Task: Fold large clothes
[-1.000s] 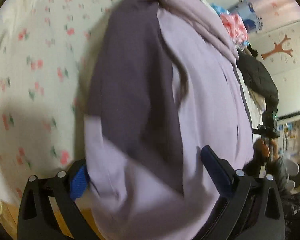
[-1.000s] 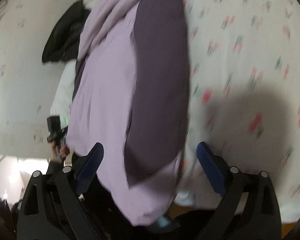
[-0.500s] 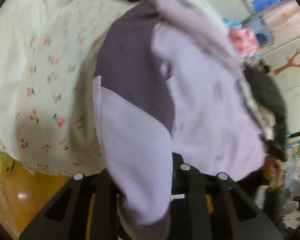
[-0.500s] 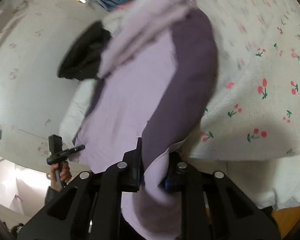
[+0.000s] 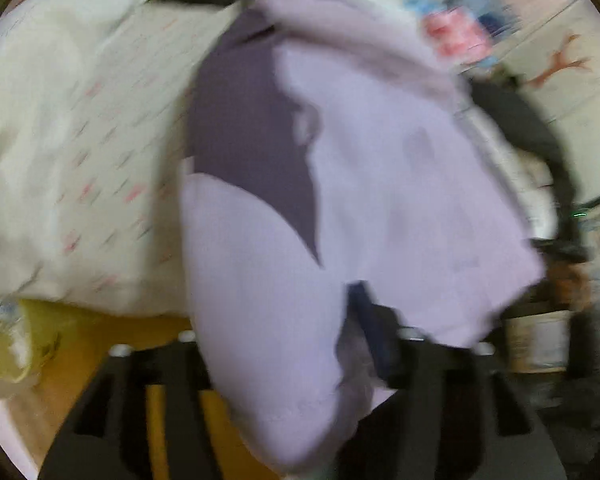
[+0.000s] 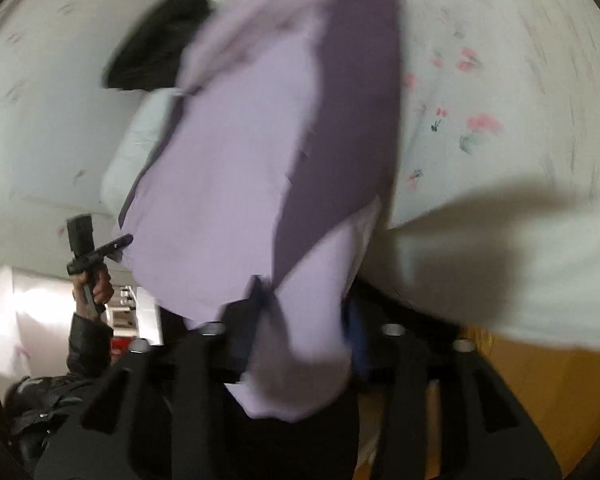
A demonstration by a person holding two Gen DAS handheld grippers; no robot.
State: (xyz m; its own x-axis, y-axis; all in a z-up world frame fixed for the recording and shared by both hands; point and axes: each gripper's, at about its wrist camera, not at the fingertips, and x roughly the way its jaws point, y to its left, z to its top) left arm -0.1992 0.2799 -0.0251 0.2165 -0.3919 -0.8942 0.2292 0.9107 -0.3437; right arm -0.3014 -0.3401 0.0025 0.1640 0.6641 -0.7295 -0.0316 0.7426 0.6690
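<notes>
A two-tone sweatshirt (image 5: 400, 184), pale lilac with dark purple panels, lies lengthwise on the cherry-print bedsheet (image 5: 80, 128). Its near end hangs off the bed edge, over both grippers. The left gripper (image 5: 284, 328) is opening; a lilac sleeve end droops between its fingers, with a dark gap beside the blue right pad (image 5: 366, 320). The left finger is hidden by cloth. In the right wrist view the sweatshirt (image 6: 240, 168) drapes between the blue pads of the right gripper (image 6: 304, 312), which is also opening. The left gripper (image 6: 88, 248) shows there too, held in a hand.
A black jacket (image 6: 160, 36) lies at the bed's far end, also seen as the black jacket (image 5: 532, 128) at right. Wooden floor (image 6: 540, 392) runs below the bed edge. A yellow object (image 5: 8, 340) sits low left. The wall (image 5: 560, 68) carries a tree decal.
Both grippers went from wide open to clamped on the sweatshirt's near end, then spread again. Both hands pulled back and up, drawing the cloth past the bed edge.
</notes>
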